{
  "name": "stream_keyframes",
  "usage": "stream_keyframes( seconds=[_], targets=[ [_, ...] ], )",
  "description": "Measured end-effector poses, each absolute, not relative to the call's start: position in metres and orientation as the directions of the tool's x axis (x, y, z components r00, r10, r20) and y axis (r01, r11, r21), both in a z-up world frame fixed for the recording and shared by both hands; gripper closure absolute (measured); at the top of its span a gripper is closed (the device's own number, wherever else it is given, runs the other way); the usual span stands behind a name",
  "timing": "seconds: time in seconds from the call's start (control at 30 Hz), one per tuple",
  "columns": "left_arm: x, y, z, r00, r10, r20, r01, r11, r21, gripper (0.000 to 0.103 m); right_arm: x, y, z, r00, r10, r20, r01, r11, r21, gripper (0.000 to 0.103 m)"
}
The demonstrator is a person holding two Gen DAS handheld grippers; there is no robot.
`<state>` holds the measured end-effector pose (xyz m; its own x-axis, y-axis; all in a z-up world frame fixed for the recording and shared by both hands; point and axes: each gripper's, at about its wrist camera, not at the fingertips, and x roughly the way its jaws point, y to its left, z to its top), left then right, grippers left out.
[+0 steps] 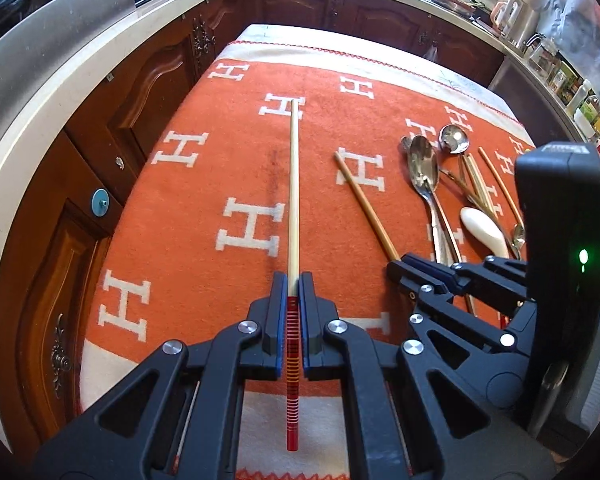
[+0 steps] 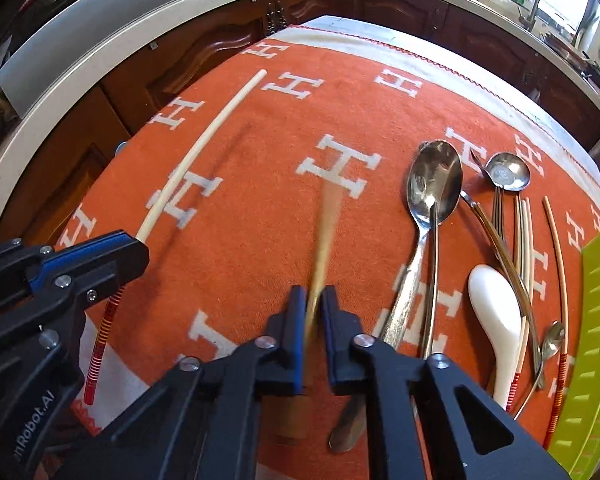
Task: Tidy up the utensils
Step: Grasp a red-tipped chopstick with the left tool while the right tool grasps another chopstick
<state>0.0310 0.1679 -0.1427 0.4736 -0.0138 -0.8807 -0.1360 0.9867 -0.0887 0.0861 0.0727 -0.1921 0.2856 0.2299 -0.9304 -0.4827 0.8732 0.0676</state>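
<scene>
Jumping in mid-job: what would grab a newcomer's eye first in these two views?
The orange blanket with white H letters fills both views. Each gripper is shut on a chopstick: the left gripper on a pale chopstick with red banded end, the right gripper on a tan chopstick. To the right lies a heap of spoons and more chopsticks.

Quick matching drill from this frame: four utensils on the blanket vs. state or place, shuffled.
1. pale chopstick with red banded end
2. brown chopstick
3. white spoon
4. large metal spoon

a. lies free among the pile, bowl down
b. clamped in right tool
c. lies bowl up, beside the pile
d. clamped in left tool

Pairs: 1-d, 2-b, 3-a, 4-c
</scene>
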Motion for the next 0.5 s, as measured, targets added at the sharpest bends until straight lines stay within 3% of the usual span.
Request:
stream_keyframes(
  seconds=[0.3,0.5],
  targets=[
    [0.025,0.151,-0.120,0.493,-0.052,-0.868,-0.107,0.987,-0.120,0.099,0.084,0.018,-0.169,0.227,0.396,-0.890,-0.369,0.880,0.298,0.097],
    [0.030,0.112,-0.092,0.510,-0.138,-0.849,-0.009,0.986,-0.166,0.099,0.073,-0.040,-0.130,0.287,0.449,-0.846,-0.307,0.880,0.363,0.097]
  ],
)
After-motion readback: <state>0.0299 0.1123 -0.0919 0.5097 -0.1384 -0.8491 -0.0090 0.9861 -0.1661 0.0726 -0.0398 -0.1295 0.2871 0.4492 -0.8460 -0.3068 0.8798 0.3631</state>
